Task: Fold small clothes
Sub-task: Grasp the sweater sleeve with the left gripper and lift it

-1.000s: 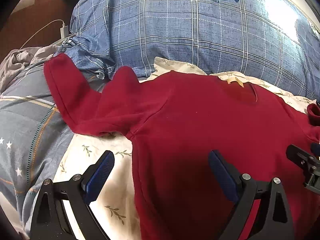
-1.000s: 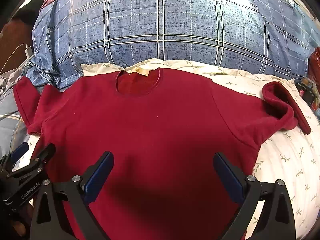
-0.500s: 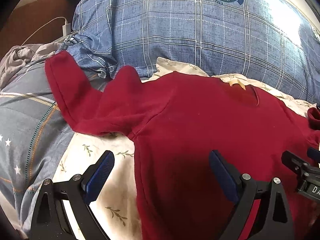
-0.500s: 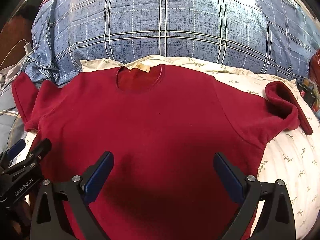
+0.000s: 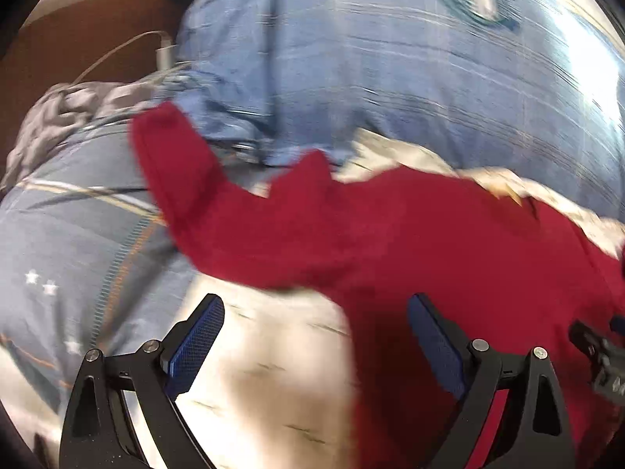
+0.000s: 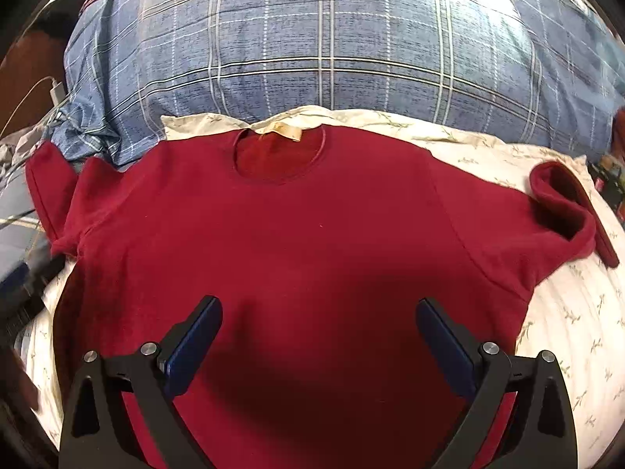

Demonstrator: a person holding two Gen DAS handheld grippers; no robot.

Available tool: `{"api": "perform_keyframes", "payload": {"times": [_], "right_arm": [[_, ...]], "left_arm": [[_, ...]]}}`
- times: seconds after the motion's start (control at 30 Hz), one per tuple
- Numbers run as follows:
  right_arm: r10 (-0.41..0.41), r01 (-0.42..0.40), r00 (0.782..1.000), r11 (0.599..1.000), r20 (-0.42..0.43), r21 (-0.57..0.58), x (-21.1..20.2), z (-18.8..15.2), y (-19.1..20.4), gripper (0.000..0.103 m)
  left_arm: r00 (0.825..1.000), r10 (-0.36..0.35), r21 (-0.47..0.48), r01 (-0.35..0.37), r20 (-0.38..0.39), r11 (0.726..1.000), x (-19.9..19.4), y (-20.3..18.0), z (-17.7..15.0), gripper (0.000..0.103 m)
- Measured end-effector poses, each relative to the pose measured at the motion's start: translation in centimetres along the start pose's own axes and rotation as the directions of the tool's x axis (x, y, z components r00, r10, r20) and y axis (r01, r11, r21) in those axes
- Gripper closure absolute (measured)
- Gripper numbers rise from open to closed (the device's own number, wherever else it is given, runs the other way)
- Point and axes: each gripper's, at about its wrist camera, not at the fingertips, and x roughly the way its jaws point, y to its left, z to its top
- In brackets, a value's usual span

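A dark red sweater [image 6: 312, 242] lies spread flat on a cream floral sheet [image 6: 578, 312], neckline toward the far pillow. Its left sleeve [image 5: 175, 164] lies bent over a grey-blue blanket; its right sleeve [image 6: 566, 207] is curled back on itself. My left gripper [image 5: 316, 336] is open and empty, above the sheet at the sweater's left side edge, below the armpit; this view is motion-blurred. My right gripper [image 6: 318, 336] is open and empty over the lower middle of the sweater. Its tip shows at the right edge of the left wrist view [image 5: 601, 351].
A large blue plaid pillow [image 6: 332, 47] lies behind the sweater. A grey-blue blanket with stars [image 5: 58, 254] and crumpled grey cloth [image 5: 66, 105] lie to the left. A white charger and cable [image 5: 164, 51] sit by the brown headboard [image 5: 78, 39].
My left gripper has swung left, off the sweater's body toward its left side edge, and its view is now blurred. My right gripper has eased slightly closer. Both stay open.
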Motion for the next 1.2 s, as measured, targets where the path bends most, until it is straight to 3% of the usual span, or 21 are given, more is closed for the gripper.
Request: {"api": "perform_keyframes", "payload": {"times": [0.1, 0.17, 0.3, 0.43, 0.53, 0.6, 0.67, 0.7, 0.73, 0.77, 0.87, 0.97, 1.07, 1.2], "right_arm": [[0.015, -0.015, 1.000, 1.000, 0.011, -0.008, -0.3, 0.3, 0.1, 0.003], [0.034, -0.034, 0.999, 0.999, 0.018, 0.000, -0.3, 0.4, 0.0, 0.003], [0.064, -0.064, 0.998, 0.998, -0.016, 0.002, 0.4, 0.0, 0.2, 0.003], [0.078, -0.078, 0.997, 0.997, -0.031, 0.005, 0.6, 0.0, 0.3, 0.003], [0.077, -0.077, 0.997, 0.997, -0.024, 0.000, 0.5, 0.2, 0.5, 0.003], [0.078, -0.078, 0.997, 0.997, -0.028, -0.005, 0.6, 0.3, 0.5, 0.003], [0.073, -0.073, 0.997, 0.997, -0.032, -0.006, 0.8, 0.3, 0.5, 0.003], [0.073, -0.073, 0.997, 0.997, -0.035, -0.004, 0.9, 0.4, 0.5, 0.003], [0.075, -0.075, 0.996, 0.997, -0.038, 0.002, 1.0, 0.4, 0.4, 0.003], [0.078, -0.078, 0.996, 0.997, -0.039, 0.009, 1.0, 0.4, 0.2, 0.003], [0.078, -0.077, 0.997, 0.997, -0.027, 0.025, 0.5, 0.5, -0.5, 0.003], [0.073, -0.073, 0.997, 0.996, 0.002, 0.055, -0.2, 0.8, -1.6, 0.003], [0.077, -0.079, 0.997, 0.992, 0.016, 0.099, -0.7, 1.2, -2.8, 0.003], [0.060, -0.066, 0.997, 0.990, 0.053, 0.128, -1.9, 1.7, -4.4, 0.003]], "left_arm": [[0.994, 0.105, -0.069, -0.103, 0.017, 0.992, 0.3, 3.2, 2.5, 0.009], [0.980, 0.198, -0.091, -0.195, 0.025, 0.977, 1.4, 5.2, 5.0, 0.009], [0.934, 0.356, -0.140, -0.349, 0.023, 0.927, 4.7, 8.3, 9.1, 0.016], [0.900, 0.434, -0.150, -0.436, -0.050, 0.887, 9.8, 10.1, 11.8, 0.033], [0.877, 0.471, -0.129, -0.480, -0.096, 0.867, 14.0, 11.0, 13.3, 0.034], [0.852, 0.521, -0.092, -0.524, -0.057, 0.847, 15.5, 10.4, 13.9, 0.036], [0.866, 0.497, -0.071, -0.500, -0.052, 0.863, 16.8, 9.9, 14.4, 0.041], [0.872, 0.488, -0.064, -0.490, -0.042, 0.869, 17.0, 9.5, 14.5, 0.063], [0.877, 0.478, -0.059, -0.480, -0.038, 0.875, 17.4, 9.5, 14.7, 0.097], [0.902, 0.426, -0.078, -0.430, -0.067, 0.899, 17.7, 9.7, 15.0, 0.095], [0.955, 0.283, -0.148, -0.294, -0.091, 0.944, 16.5, 10.5, 15.8, 0.096], [0.990, 0.144, -0.134, -0.144, -0.008, 0.980, 11.9, 8.0, 16.8, 0.096], [0.995, -0.010, -0.076, 0.018, 0.103, 0.997, 5.9, 3.9, 17.7, 0.096], [0.959, -0.206, 0.023, 0.205, 0.193, 0.978, 0.0, -2.8, 17.9, 0.096]]}}
